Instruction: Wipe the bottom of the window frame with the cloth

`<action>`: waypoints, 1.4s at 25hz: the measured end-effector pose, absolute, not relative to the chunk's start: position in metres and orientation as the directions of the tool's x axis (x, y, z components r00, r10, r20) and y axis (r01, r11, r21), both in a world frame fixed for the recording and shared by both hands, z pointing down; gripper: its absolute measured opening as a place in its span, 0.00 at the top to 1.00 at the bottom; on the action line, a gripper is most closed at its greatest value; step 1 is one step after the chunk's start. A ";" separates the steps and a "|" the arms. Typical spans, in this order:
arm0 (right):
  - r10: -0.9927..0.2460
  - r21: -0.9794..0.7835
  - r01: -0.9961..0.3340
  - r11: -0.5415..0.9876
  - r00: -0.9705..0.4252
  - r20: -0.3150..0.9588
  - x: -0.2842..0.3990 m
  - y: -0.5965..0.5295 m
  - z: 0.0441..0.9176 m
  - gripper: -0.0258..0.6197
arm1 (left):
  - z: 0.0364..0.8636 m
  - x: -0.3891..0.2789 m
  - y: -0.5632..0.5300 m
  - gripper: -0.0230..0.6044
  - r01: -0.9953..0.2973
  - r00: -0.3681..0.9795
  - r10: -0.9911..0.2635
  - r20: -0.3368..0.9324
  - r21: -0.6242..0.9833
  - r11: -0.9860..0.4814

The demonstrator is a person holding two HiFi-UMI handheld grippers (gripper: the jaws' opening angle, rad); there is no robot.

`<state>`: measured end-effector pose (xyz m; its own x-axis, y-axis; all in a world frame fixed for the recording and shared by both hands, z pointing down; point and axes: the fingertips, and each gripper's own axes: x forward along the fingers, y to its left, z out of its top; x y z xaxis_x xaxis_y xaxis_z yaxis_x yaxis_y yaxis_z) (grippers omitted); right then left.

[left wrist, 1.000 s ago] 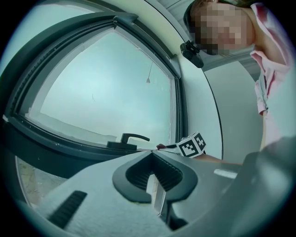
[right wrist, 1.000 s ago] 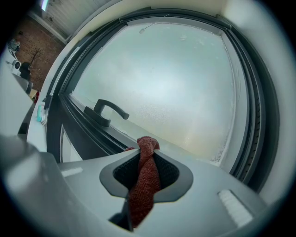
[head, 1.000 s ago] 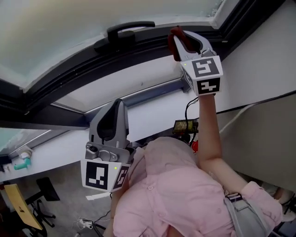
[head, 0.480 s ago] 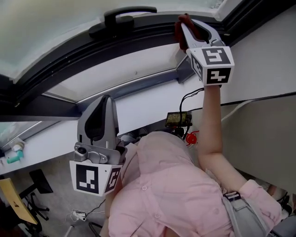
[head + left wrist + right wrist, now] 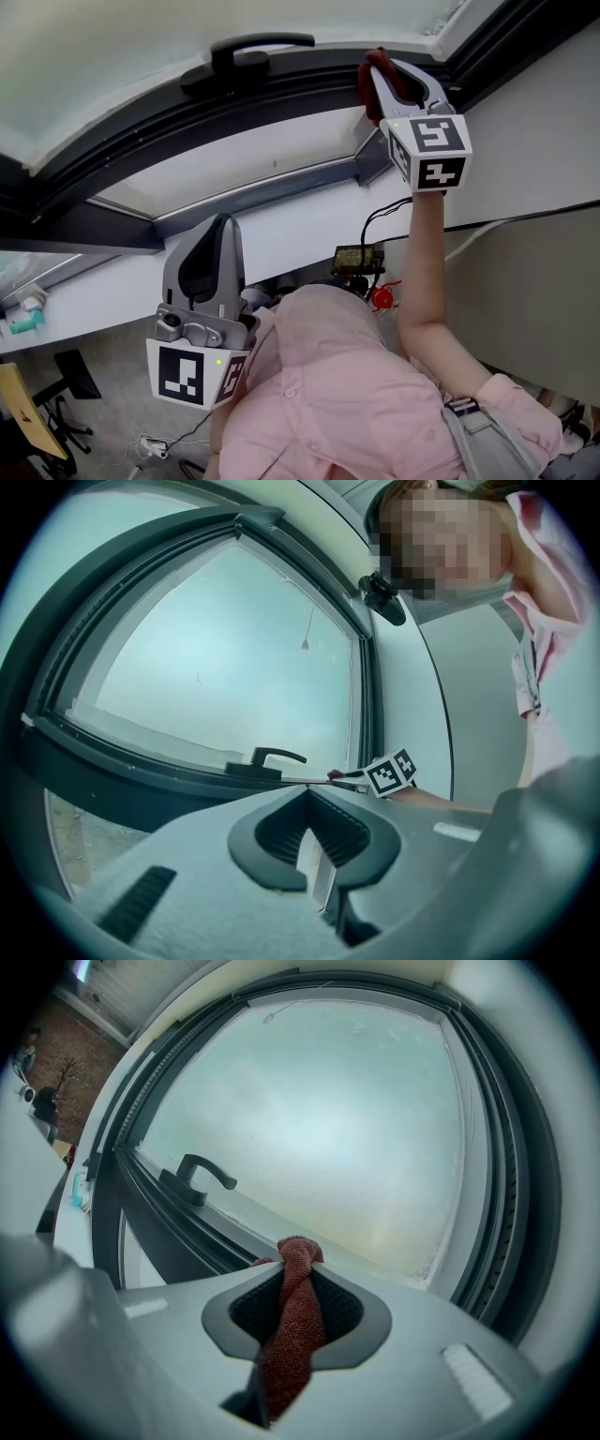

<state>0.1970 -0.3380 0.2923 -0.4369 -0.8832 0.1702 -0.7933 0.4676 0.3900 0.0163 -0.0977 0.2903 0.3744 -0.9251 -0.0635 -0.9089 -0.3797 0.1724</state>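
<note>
Right tongs (image 5: 298,1252) clamped on red cloth (image 5: 289,1335), against lower window frame (image 5: 281,94) to wipe; left tongs (image 5: 312,803) closed, empty, held clear.

The right gripper (image 5: 298,1283) is seen with its jaws closed on a red-brown woven cloth (image 5: 289,1335). The cloth is pinched lengthwise between them, and a bunched tip is left sticking out past the jaw ends. That tip is placed right of and below the black window handle (image 5: 201,1177), close to the dark window frame (image 5: 155,1218); contact cannot be confirmed. Pale frosted glass (image 5: 328,1119) is spread above and to the right of the handle. A brick wall (image 5: 58,1049) is glimpsed far to the handle's upper left.
</note>
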 end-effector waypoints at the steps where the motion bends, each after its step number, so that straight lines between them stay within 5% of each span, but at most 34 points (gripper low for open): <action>1: -0.884 0.388 -0.795 0.467 -0.436 0.171 0.199 -0.339 0.292 0.86 | 0.290 0.017 -0.098 0.96 -0.909 0.375 -0.925 -0.063 0.172 -0.380; 35: -0.908 0.357 -0.836 0.417 -0.368 0.200 0.253 -0.361 0.293 0.86 | 0.280 0.032 -0.104 0.96 -0.904 0.389 -0.917 -0.087 0.157 -0.398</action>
